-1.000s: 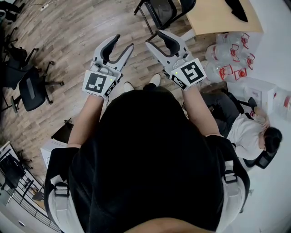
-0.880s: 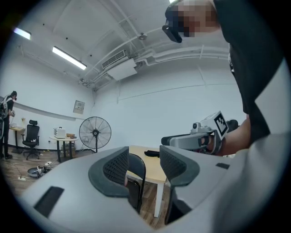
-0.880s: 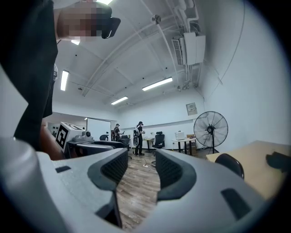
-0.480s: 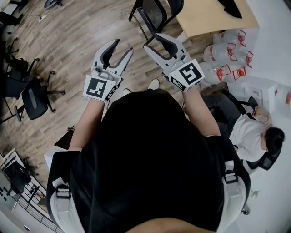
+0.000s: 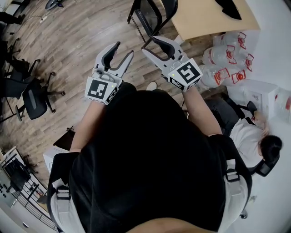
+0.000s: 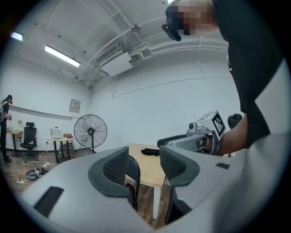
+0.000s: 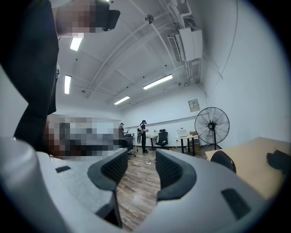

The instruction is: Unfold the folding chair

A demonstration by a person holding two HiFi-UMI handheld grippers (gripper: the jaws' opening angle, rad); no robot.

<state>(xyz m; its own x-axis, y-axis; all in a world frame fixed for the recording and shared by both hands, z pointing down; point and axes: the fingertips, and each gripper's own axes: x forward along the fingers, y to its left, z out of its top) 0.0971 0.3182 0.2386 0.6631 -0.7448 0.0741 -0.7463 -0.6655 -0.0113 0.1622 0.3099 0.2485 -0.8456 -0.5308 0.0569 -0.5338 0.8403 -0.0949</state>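
Note:
The black folding chair stands at the top of the head view, beside a light wooden table. Both grippers are held out level in front of the person, short of the chair. My left gripper is open with nothing between its fingers. My right gripper is open and empty too. In the left gripper view the chair's dark back shows through the gap between the jaws, farther off, with the table behind it. The right gripper view catches the chair's rounded top at the right, with only wooden floor between the jaws.
Several water jugs and a white box stand right of the table. A person sits low at the right. Black office chairs stand at the left. A standing fan is by the far wall.
Both grippers have moved forward together over the wooden floor, toward the chair and table. Their jaws look the same as before.

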